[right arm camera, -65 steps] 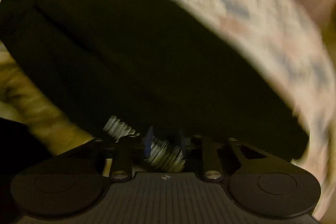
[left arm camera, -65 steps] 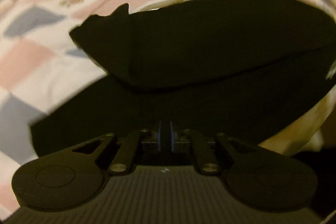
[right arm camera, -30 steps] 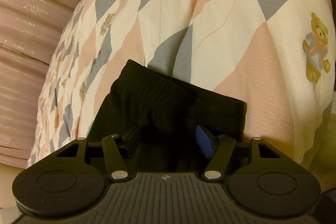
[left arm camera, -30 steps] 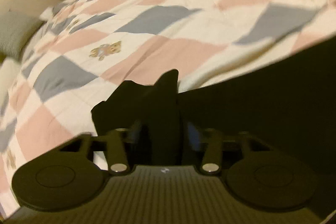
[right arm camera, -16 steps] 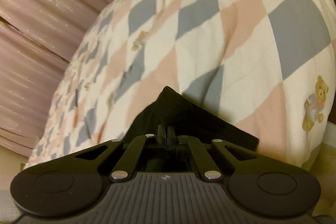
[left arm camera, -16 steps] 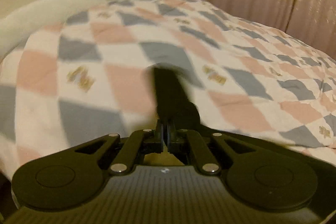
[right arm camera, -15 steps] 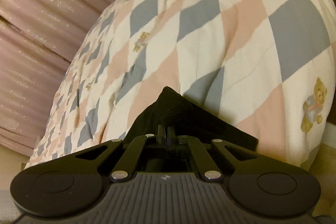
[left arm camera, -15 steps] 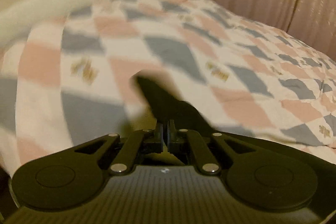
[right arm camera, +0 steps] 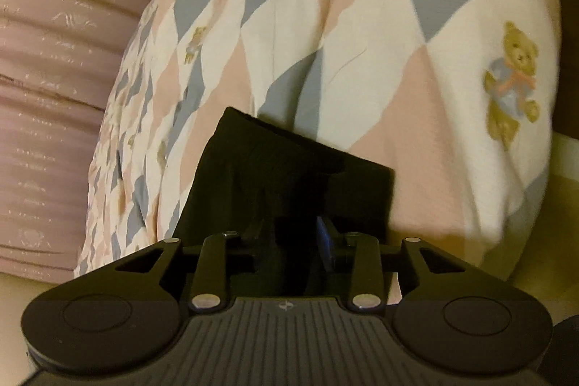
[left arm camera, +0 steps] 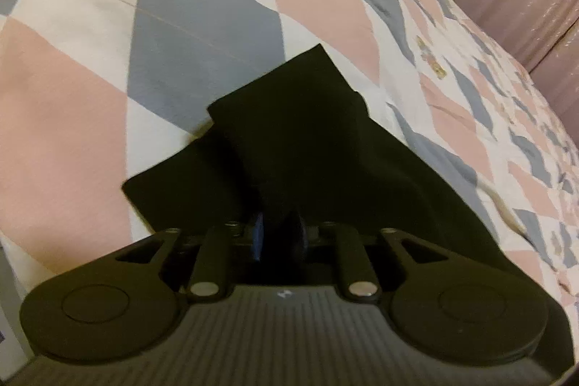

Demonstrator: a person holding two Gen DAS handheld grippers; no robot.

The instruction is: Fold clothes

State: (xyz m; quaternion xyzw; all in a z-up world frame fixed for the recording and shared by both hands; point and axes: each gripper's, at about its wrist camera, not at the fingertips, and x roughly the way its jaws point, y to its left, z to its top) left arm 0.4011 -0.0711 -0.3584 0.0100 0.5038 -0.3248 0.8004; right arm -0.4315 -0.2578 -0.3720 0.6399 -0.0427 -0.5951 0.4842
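Black garment (left arm camera: 311, 147) lies on the quilted bed (left arm camera: 90, 96), near its front edge, with one layer doubled over another; an upper flap ends in a square corner pointing toward the far side of the bed.

Left tongs (left arm camera: 277, 234): narrowly parted, a ridge of black cloth bunched between the blue pads. Whether they pinch it or merely straddle it, I cannot tell.

Right tongs (right arm camera: 289, 234): spread wider, a hump of the garment (right arm camera: 289, 169) rising between the fingers. Grip likewise uncertain; looks loose.

Pink curtain (right arm camera: 47, 96) hangs beyond the far side of the bed.

Risks, as judgement:
- If either pair lifts with only the top layer caught, the layers slide apart and the fold skews.
- The soft quilt gives under pressure; the tongs may snag the bedcover along with the cloth.
- The garment sits close to the bed's front edge; an uneven pull could drag it off.
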